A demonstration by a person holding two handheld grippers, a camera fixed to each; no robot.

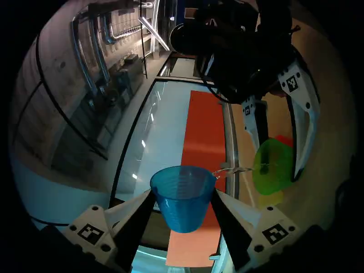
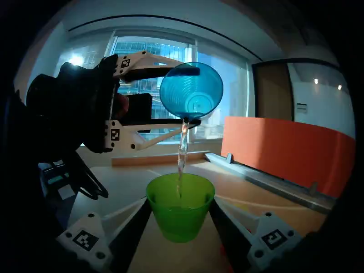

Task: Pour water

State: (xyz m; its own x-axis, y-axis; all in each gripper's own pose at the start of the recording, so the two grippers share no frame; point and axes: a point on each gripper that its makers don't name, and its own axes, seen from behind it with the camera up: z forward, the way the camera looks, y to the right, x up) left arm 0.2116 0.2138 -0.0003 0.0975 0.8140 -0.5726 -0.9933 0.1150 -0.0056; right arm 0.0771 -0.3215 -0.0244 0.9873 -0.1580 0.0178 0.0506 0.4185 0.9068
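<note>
Right gripper view: translucent blue plastic cup [image 2: 191, 88] tipped on its side, clamped between both fingers of left gripper [image 2: 194, 96] — thin water stream [image 2: 182, 152] falling into translucent green plastic cup [image 2: 179, 220], gripped upright by right gripper [image 2: 179, 203] over tan tabletop [image 2: 136, 182].

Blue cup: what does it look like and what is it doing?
The translucent blue plastic cup is round and tapered, with faint rings inside. It is tipped far over, held at its sides between both fingers of the left gripper. A thin stream of water runs off its lower rim into the green plastic cup below. The cups do not touch.
</note>
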